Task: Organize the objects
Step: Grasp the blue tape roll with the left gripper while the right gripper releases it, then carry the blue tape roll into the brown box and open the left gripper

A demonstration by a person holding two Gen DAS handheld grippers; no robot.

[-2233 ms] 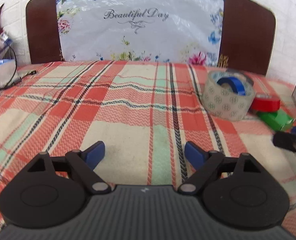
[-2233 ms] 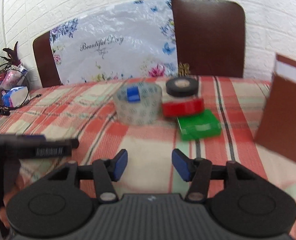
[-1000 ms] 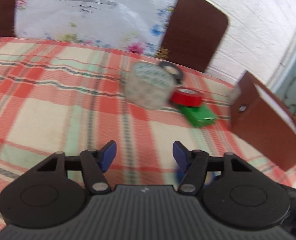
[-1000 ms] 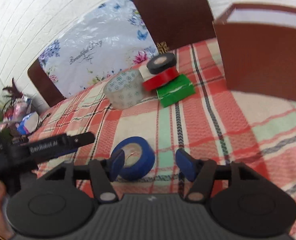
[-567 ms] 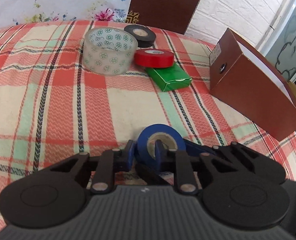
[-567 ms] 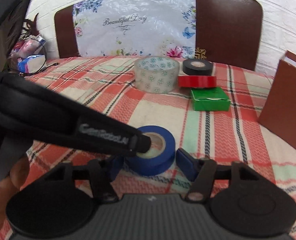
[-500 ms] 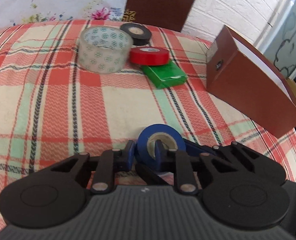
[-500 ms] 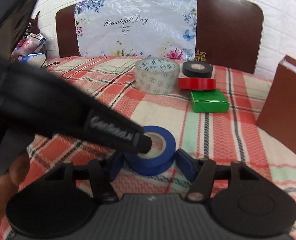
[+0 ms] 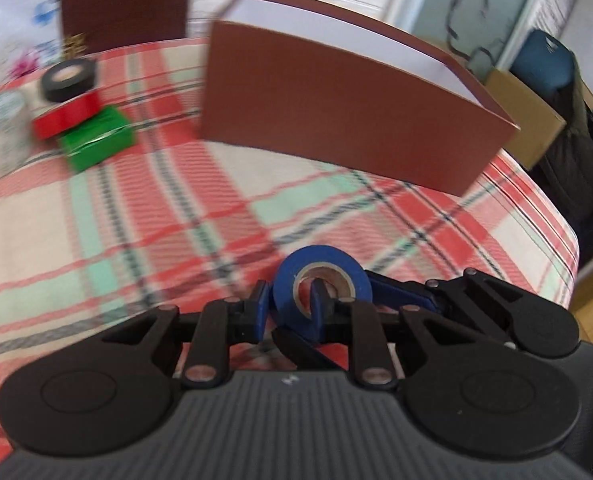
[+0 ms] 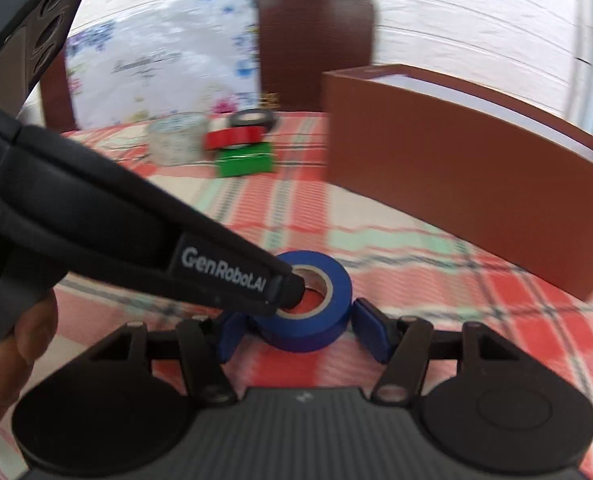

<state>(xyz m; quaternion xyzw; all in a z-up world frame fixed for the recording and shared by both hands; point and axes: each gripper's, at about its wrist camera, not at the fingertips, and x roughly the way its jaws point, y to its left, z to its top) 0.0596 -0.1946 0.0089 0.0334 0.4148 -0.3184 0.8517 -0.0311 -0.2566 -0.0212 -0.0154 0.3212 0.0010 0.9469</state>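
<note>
Blue tape roll pinched through its wall by left jaws, right jaws spread, far rolls blurred

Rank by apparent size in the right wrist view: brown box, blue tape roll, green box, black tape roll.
1. brown box
2. blue tape roll, inflated by nearness to the camera
3. green box
4. black tape roll

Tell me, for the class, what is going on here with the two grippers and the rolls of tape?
A person holds a gripper in each hand. The left gripper is shut on the wall of the blue tape roll, one finger inside its core. The right gripper brackets the same roll, jaws apart. The brown box stands beyond on the plaid cloth. The clear tape roll, red roll, black roll and green box wait further back.
</note>
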